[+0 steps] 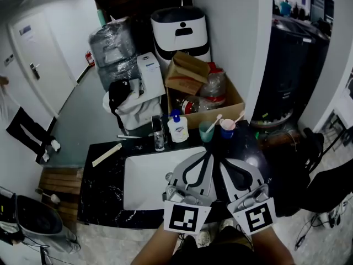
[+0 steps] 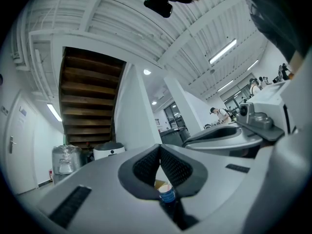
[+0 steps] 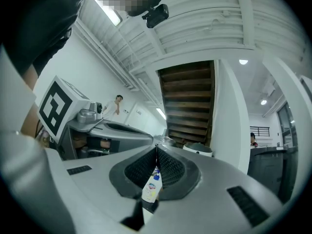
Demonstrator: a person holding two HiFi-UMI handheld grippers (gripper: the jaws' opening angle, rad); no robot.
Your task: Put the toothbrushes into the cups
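Toothbrushes (image 1: 215,120) stand in both cups (image 1: 207,131); left tongs (image 1: 208,155) and right tongs (image 1: 224,161), shut and empty, idle over the sink (image 1: 143,181), the job seemingly done.

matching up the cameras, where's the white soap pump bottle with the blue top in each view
Head view: the soap bottle stands on the dark counter behind the sink, left of the green cup.
Left gripper view: not in it.
Right gripper view: low centre.
Shared landmark: the white bin with a black top.
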